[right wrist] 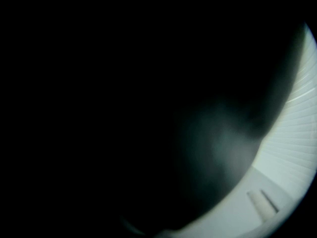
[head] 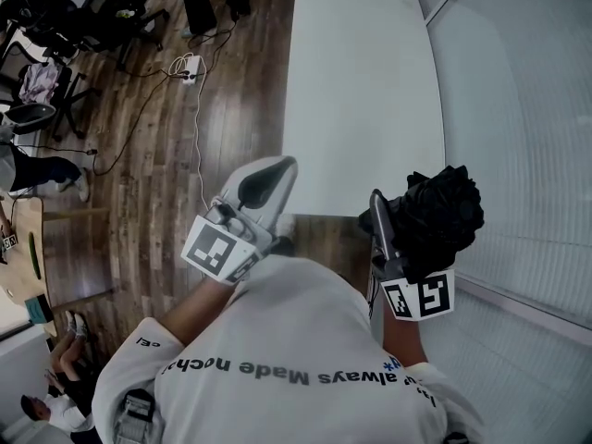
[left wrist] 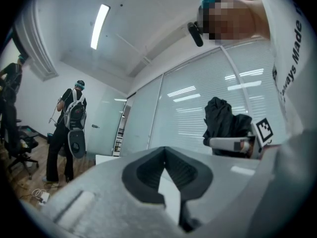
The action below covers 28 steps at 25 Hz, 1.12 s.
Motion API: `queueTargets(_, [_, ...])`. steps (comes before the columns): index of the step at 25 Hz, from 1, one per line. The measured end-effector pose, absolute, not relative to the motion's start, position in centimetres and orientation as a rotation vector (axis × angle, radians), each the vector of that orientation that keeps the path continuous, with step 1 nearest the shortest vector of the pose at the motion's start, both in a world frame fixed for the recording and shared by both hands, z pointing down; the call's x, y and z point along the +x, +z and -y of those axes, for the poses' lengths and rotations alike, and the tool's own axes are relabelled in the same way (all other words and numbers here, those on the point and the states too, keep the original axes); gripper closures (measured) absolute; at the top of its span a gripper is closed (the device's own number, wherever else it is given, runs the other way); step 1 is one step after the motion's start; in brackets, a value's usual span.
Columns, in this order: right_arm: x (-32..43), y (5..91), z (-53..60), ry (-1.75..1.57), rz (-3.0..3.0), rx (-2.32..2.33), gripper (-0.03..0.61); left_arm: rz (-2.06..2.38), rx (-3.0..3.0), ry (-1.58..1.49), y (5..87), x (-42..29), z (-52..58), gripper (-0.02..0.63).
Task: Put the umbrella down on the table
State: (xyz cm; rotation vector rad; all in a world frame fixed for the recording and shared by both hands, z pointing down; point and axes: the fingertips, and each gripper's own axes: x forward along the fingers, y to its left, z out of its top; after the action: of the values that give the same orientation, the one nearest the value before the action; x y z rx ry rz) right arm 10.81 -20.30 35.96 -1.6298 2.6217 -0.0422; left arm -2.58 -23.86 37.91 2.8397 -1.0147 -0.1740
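A black folded umbrella (head: 446, 206) is bunched between the jaws of my right gripper (head: 416, 206), which is shut on it, just off the near right corner of the white table (head: 361, 81). One grey finger (head: 379, 220) shows on the umbrella's left side; the other is hidden by fabric. In the right gripper view the dark umbrella (right wrist: 124, 108) fills nearly the whole picture. My left gripper (head: 284, 166) hovers at the table's near edge, shut with nothing in it (left wrist: 164, 150). From the left gripper view the umbrella (left wrist: 223, 118) shows to the right, held level.
A glass wall with blinds (head: 518, 109) runs along the table's right side. Wood floor lies to the left, with a power strip (head: 190, 67), cables and office chairs (head: 46, 26). A person with a backpack (left wrist: 72, 128) stands further off.
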Motion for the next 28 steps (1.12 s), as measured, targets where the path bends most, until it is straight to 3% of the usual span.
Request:
queueTargets(10, [11.0, 35.5, 29.0, -0.048, -2.596, -1.658, 0.331, 0.971, 2.851, -0.169, 37.6, -2.5, 32.7, 0.611])
queueTargets(28, [17.0, 33.9, 28.8, -0.061, -2.606, -1.686, 0.331, 0.937, 2.846, -0.180, 35.3, 3.9, 32.8, 0.611])
